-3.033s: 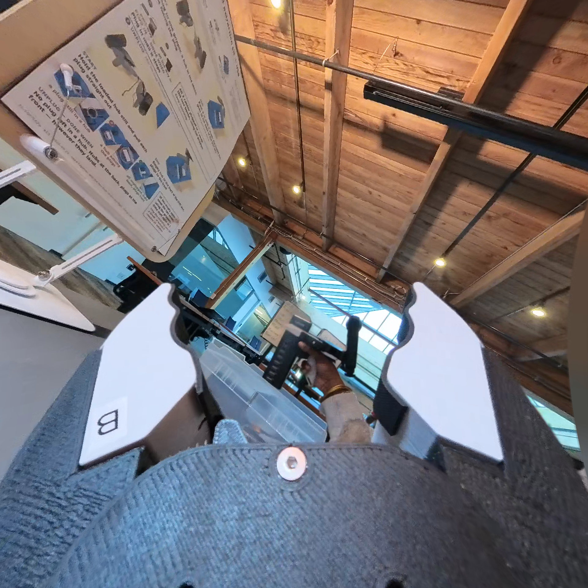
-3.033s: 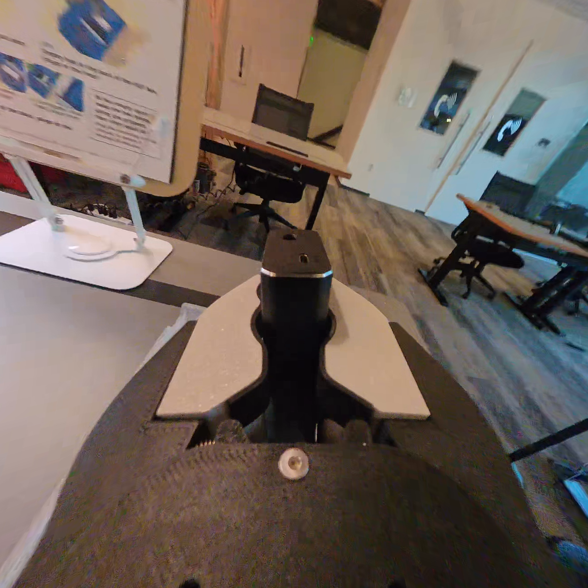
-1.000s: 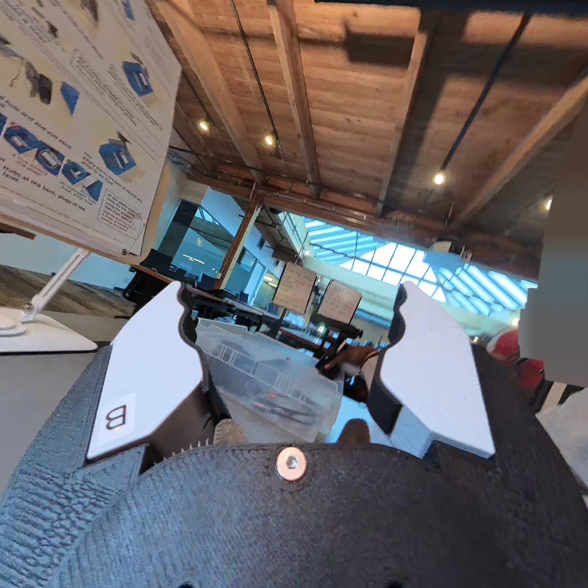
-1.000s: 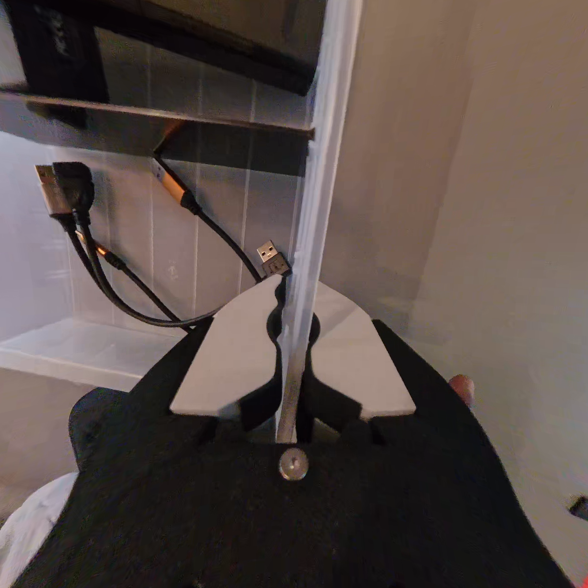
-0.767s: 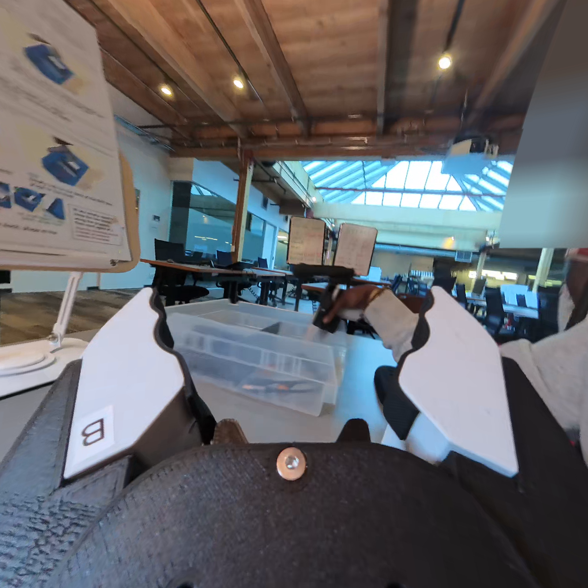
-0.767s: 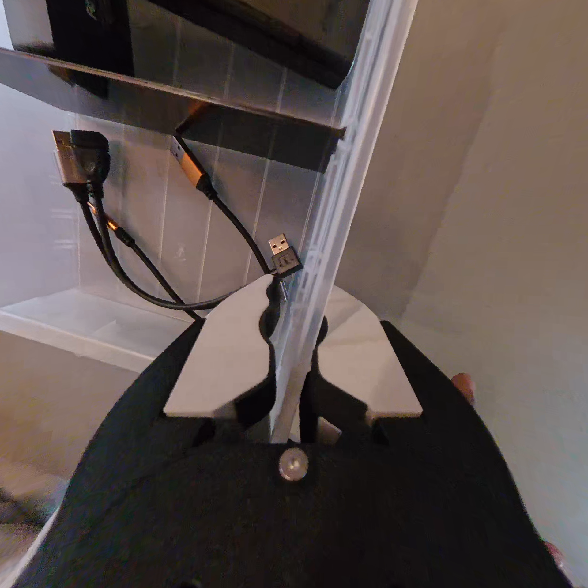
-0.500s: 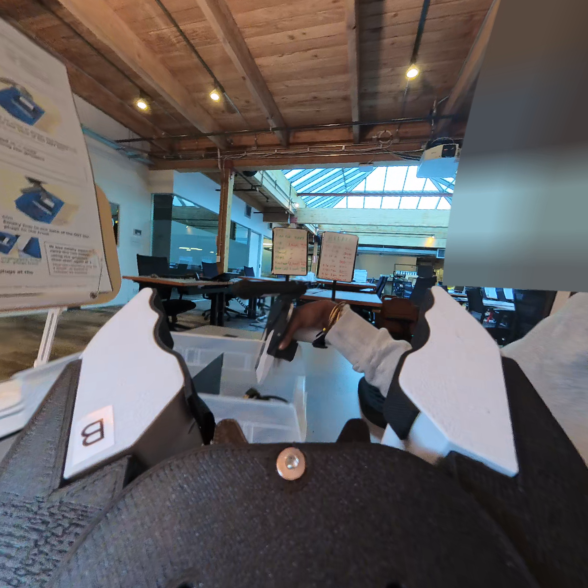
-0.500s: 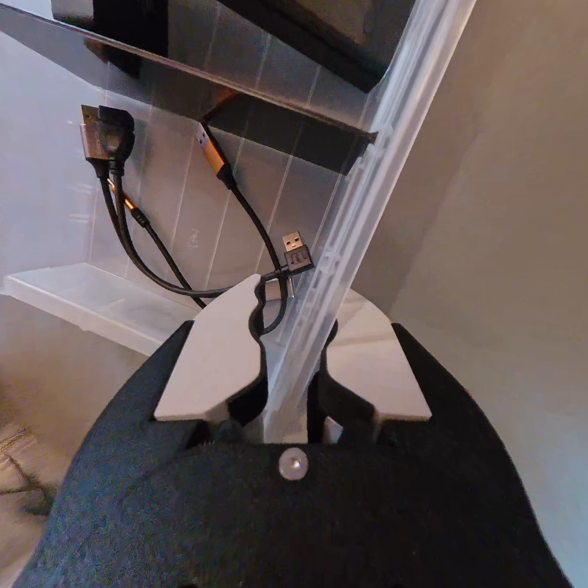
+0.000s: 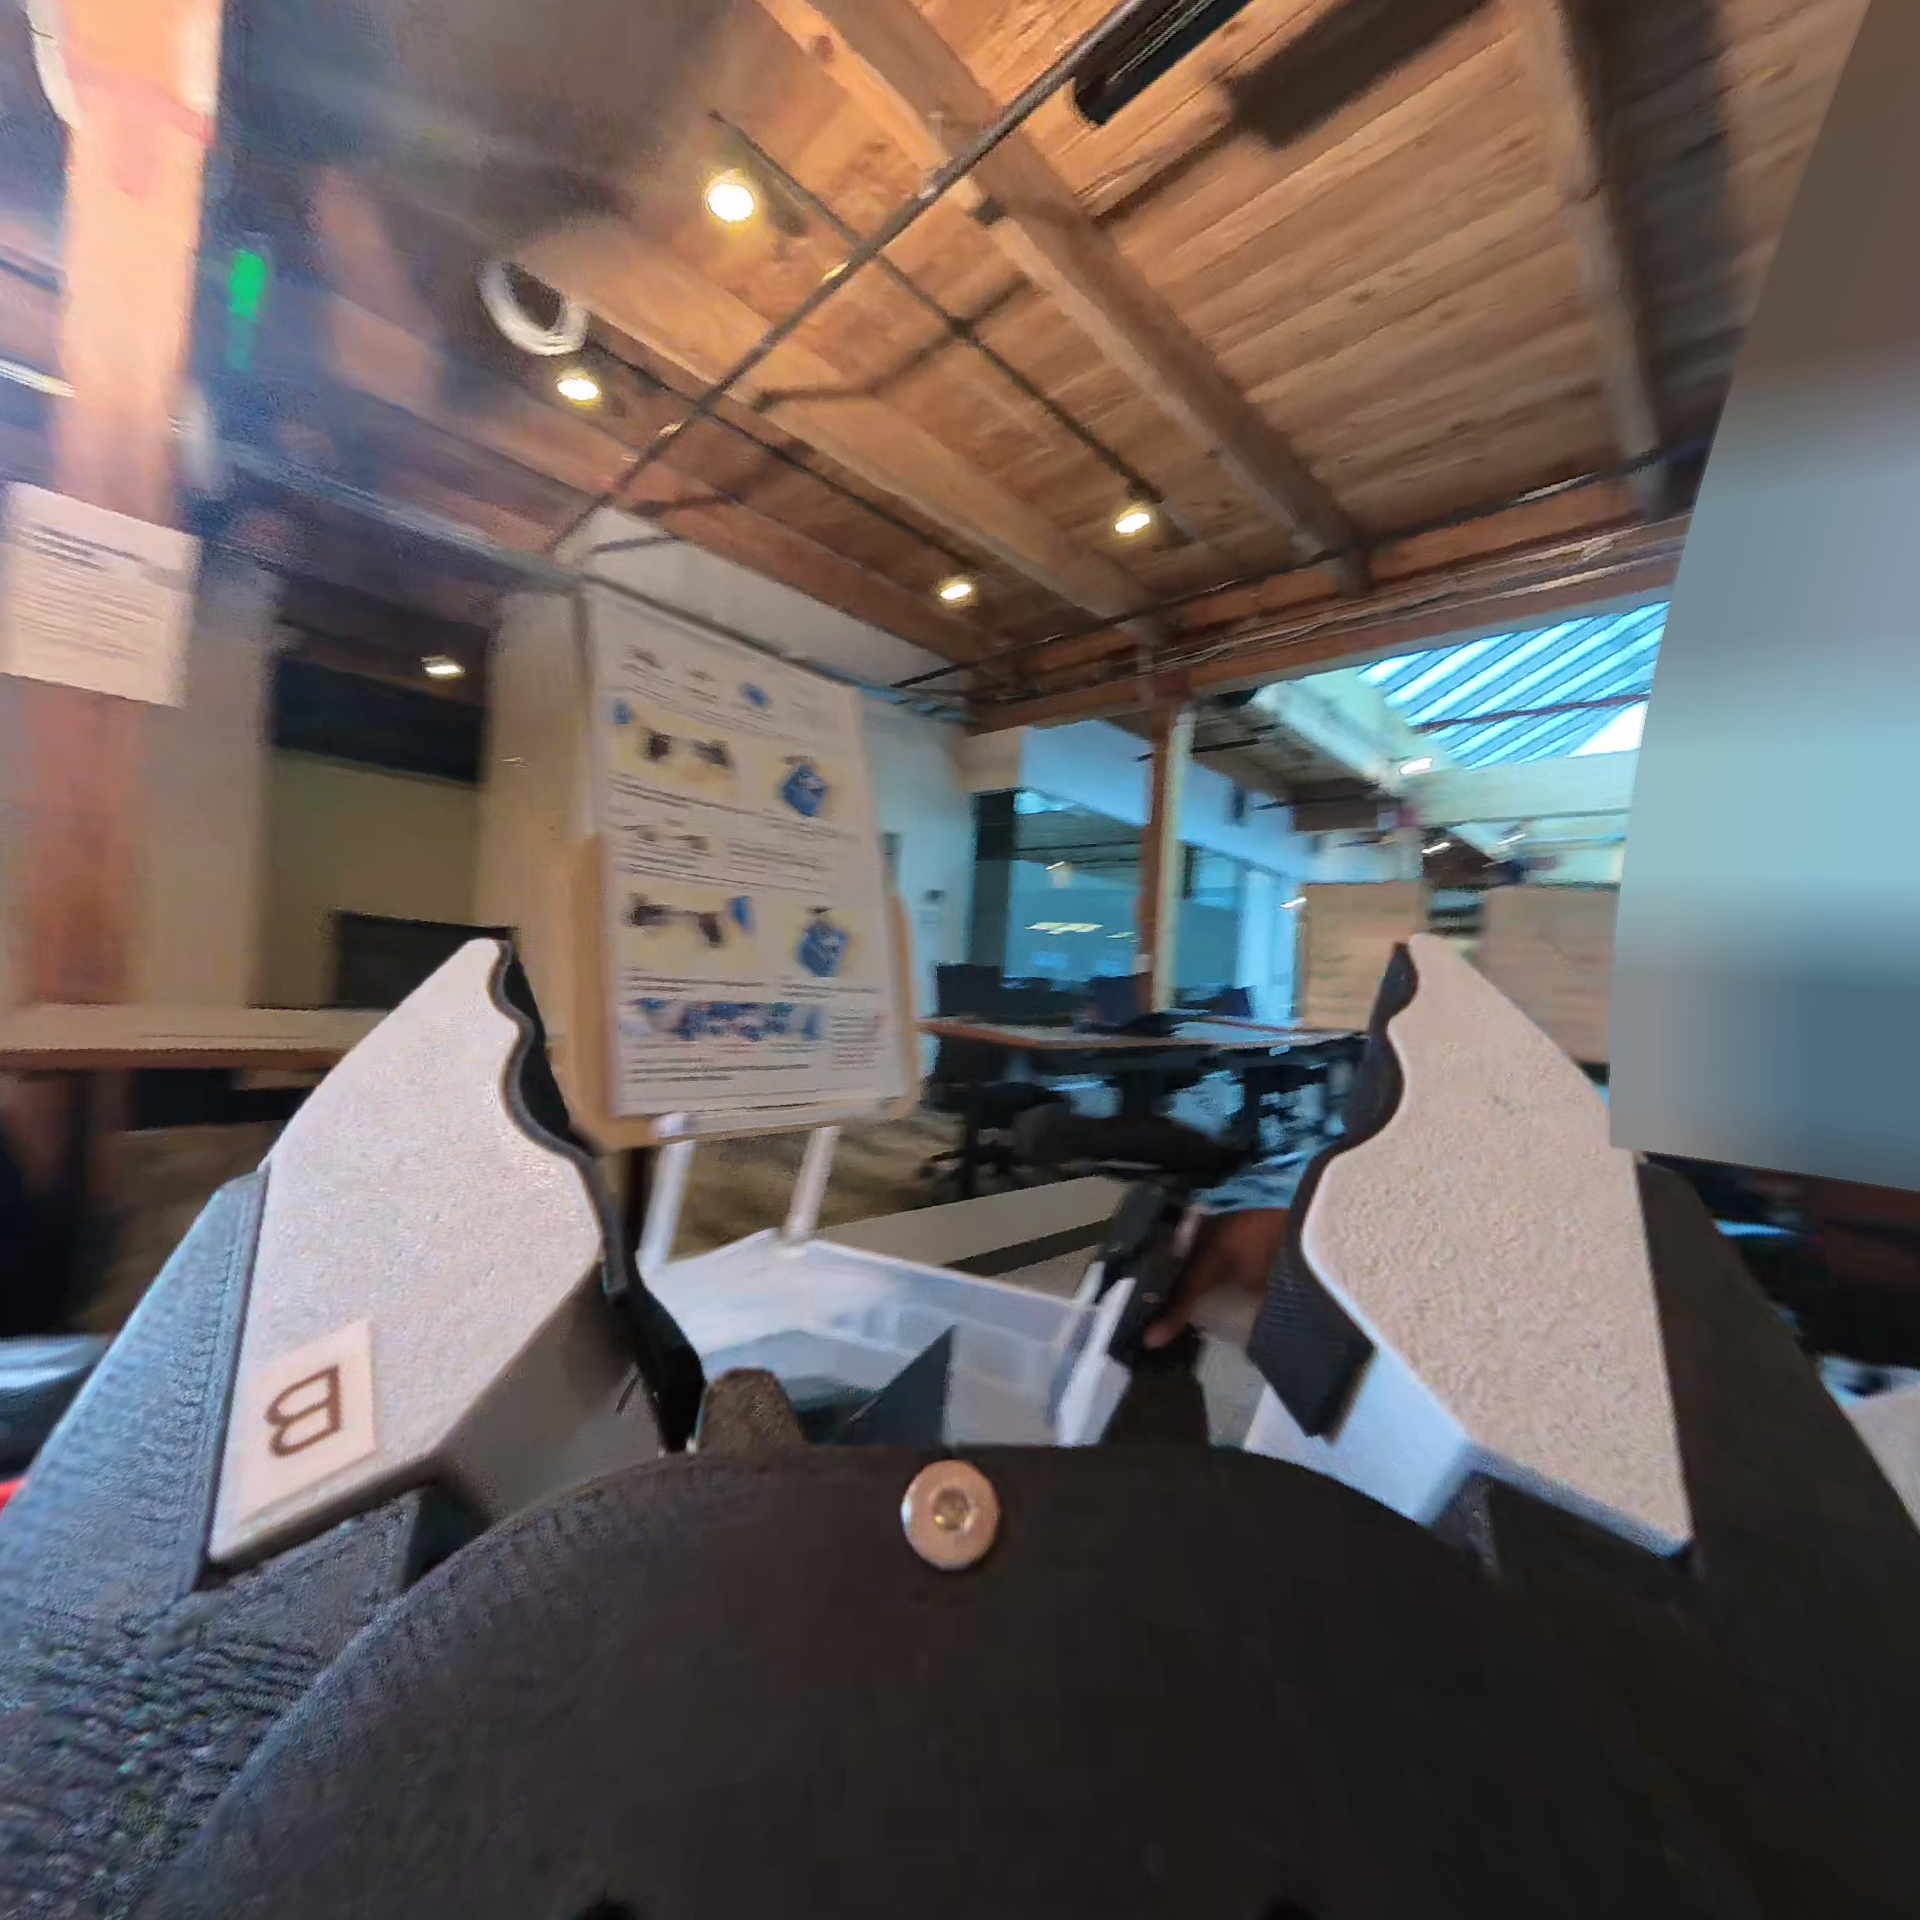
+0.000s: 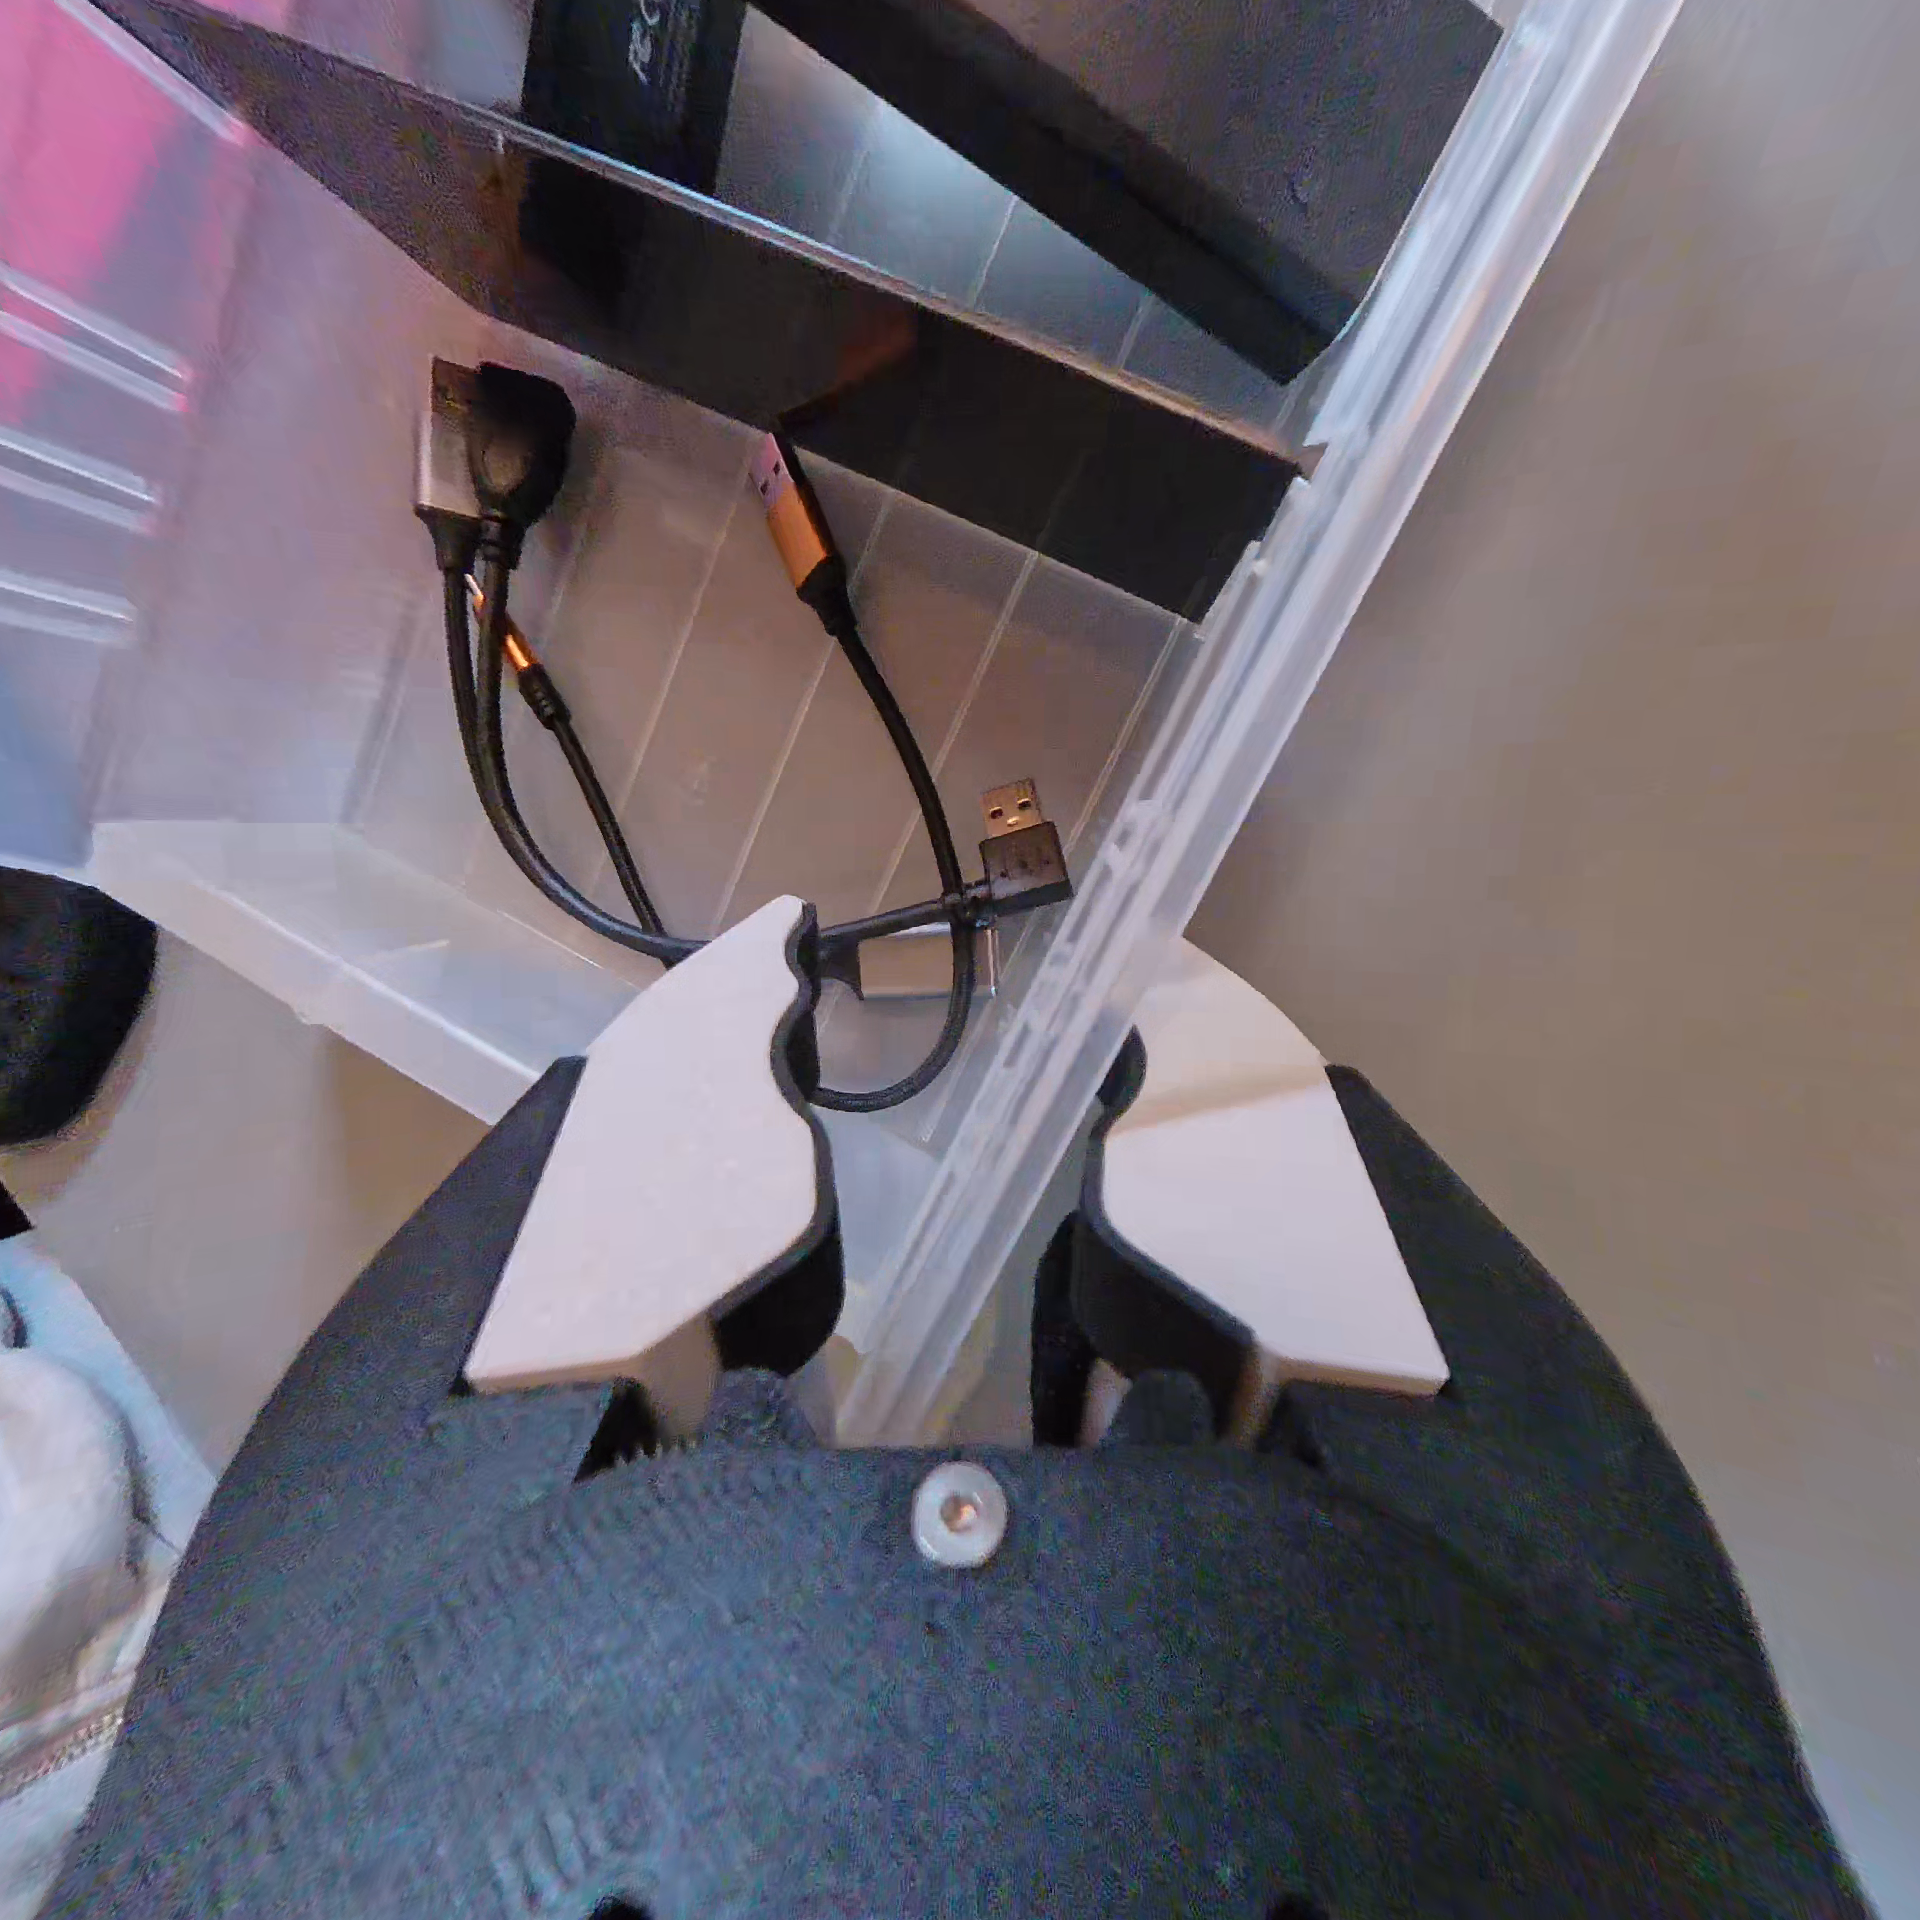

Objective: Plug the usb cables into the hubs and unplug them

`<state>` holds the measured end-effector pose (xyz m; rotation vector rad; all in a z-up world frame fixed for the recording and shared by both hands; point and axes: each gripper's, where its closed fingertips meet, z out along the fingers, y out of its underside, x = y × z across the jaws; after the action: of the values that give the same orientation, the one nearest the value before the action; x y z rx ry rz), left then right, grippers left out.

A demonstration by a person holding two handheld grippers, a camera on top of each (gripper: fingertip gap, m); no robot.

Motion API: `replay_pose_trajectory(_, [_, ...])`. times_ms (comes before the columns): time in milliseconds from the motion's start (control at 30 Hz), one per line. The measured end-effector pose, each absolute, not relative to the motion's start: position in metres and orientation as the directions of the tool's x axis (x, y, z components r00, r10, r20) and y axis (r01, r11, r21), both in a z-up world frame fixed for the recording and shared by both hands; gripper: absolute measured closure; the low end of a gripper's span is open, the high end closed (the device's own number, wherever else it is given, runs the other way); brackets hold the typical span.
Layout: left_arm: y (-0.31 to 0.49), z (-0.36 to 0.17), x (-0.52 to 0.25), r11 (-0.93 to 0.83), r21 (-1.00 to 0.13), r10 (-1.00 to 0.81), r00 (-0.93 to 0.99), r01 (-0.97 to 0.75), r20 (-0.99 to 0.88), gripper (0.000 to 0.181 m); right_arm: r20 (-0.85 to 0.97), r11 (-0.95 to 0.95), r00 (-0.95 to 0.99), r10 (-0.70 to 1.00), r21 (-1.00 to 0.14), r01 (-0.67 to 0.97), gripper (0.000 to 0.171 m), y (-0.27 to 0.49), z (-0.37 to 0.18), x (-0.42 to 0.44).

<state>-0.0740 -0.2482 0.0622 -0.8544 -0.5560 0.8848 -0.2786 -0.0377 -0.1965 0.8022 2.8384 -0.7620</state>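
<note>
My left gripper is spread wide, holding nothing, tilted up toward the wooden ceiling and an instruction sheet. My right gripper straddles the clear bin's wall, jaws parted, one finger on each side, not pinching it. The USB cables lie inside the bin, unplugged, just ahead of my inner finger. Black hub sits behind a dark divider.

Right gripper straddles bin wall (jaws apart).
</note>
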Motion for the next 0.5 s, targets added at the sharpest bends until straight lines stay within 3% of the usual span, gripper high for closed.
replay_pose_trajectory(133, [-0.319, 0.052, -0.057, 0.141, -0.895, 0.974, 0.223, -0.423, 0.048, 0.036, -0.275, 0.714, -0.872, 0.406, -0.5, 0.49, 0.112, -0.07, -0.194, -0.265])
replay_pose_trajectory(267, [-0.386, 0.016, -0.049, -0.026, -0.973, 0.994, -0.106, -0.23, -0.001, 0.036, -0.234, 0.651, -0.873, 0.427, -0.591, 0.477, 0.122, -0.069, -0.176, -0.28])
replay_pose_trajectory(333, [-0.416, -0.008, -0.044, -0.082, -0.992, 0.97, -0.235, -0.091, -0.058, 0.036, -0.203, 0.553, -0.865, 0.46, -0.696, 0.458, 0.122, -0.065, -0.15, -0.295])
replay_pose_trajectory(400, [-0.442, -0.036, -0.042, -0.079, -0.997, 0.949, -0.304, 0.028, -0.083, 0.036, -0.206, 0.397, -0.858, 0.47, -0.819, 0.414, 0.112, -0.064, -0.112, -0.307])
replay_pose_trajectory(500, [-0.455, -0.082, -0.043, 0.025, -0.987, 0.966, -0.257, 0.16, -0.017, 0.036, -0.279, -0.015, -0.896, 0.346, -0.956, 0.292, 0.072, -0.071, -0.03, -0.298])
